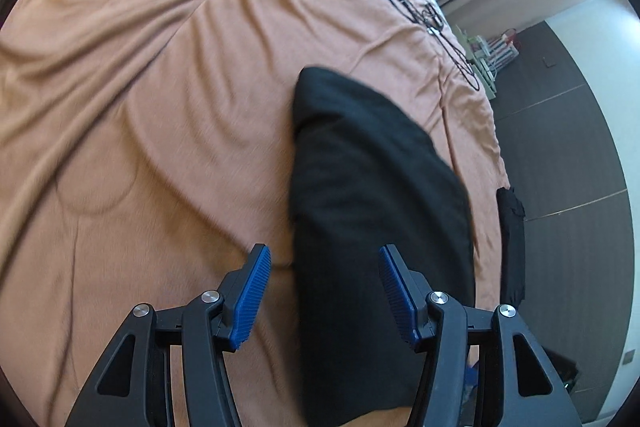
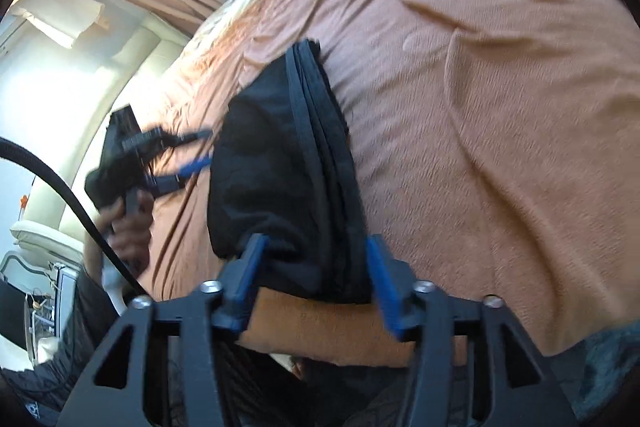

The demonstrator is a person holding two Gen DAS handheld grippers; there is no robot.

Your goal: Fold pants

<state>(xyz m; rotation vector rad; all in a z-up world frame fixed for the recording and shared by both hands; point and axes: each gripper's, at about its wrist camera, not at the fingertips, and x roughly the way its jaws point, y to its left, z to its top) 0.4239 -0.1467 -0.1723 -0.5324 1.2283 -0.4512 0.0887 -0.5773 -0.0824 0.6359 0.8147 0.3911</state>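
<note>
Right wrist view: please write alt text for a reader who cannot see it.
Folded black pants lie on an orange bedspread, with the open right gripper at their near end. At left, the open left gripper is near the pants.

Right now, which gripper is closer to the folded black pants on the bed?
Right. The right gripper is open, straddling the near end of the black pants. The left gripper is open too, beside the pants' far edge, apparently just short of it.
</note>
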